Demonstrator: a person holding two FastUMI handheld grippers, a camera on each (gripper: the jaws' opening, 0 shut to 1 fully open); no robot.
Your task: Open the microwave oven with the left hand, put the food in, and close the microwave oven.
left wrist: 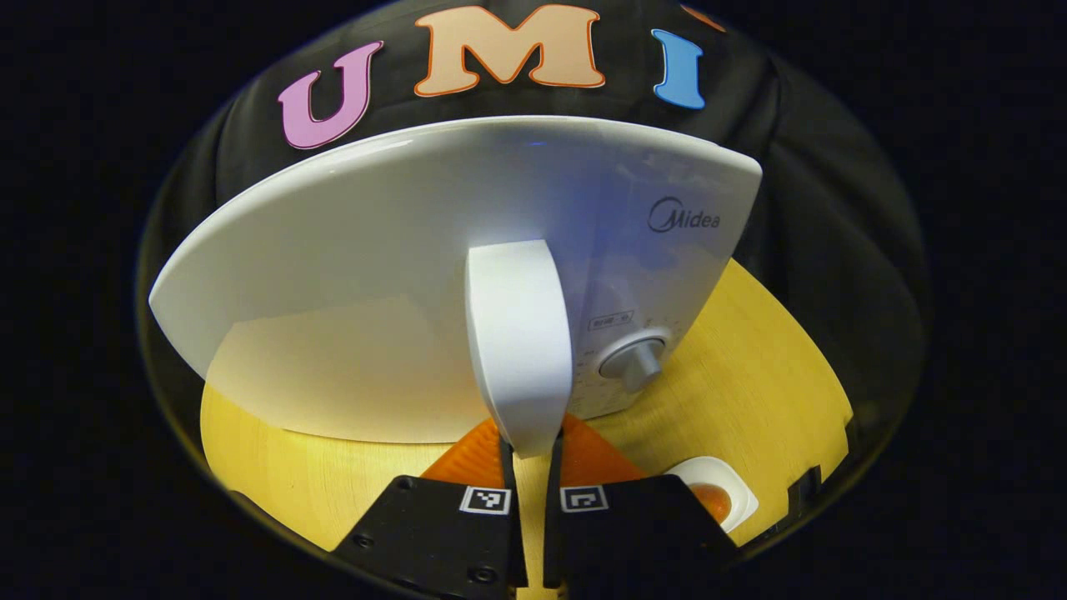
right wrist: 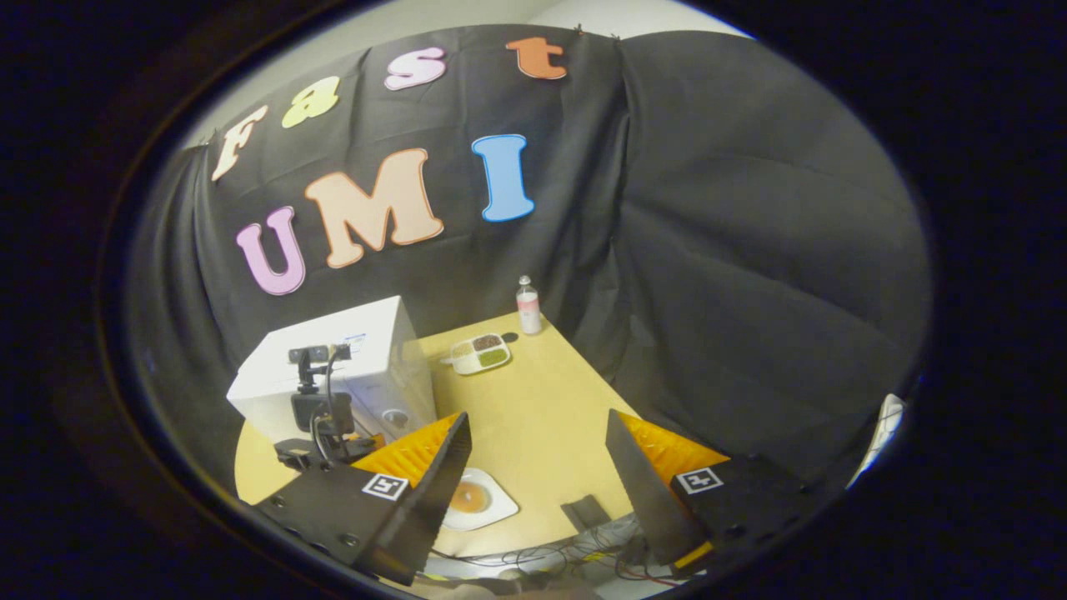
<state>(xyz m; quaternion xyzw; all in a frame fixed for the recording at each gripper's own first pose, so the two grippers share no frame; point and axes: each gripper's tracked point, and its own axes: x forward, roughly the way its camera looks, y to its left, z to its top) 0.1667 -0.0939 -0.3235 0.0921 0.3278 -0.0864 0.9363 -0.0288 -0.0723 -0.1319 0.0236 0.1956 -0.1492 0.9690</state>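
Note:
The white microwave (left wrist: 375,275) stands close in the left gripper view, its door looking flush with the body. My left gripper (left wrist: 530,446) is shut on the lower end of the upright white door handle (left wrist: 517,333). A white plate with orange food (left wrist: 718,497) lies on the wooden table (left wrist: 750,375) to the right. In the right gripper view my right gripper (right wrist: 538,492) hangs open and empty high above the table, over the food plate (right wrist: 475,500). The left gripper's body (right wrist: 317,412) stands against the microwave (right wrist: 367,342) front.
A round knob (left wrist: 635,362) sits on the panel right of the handle. A divided dish (right wrist: 479,352) and a small bottle (right wrist: 528,306) stand at the table's far corner. A small dark object (right wrist: 588,510) and cables (right wrist: 575,554) lie by the near edge.

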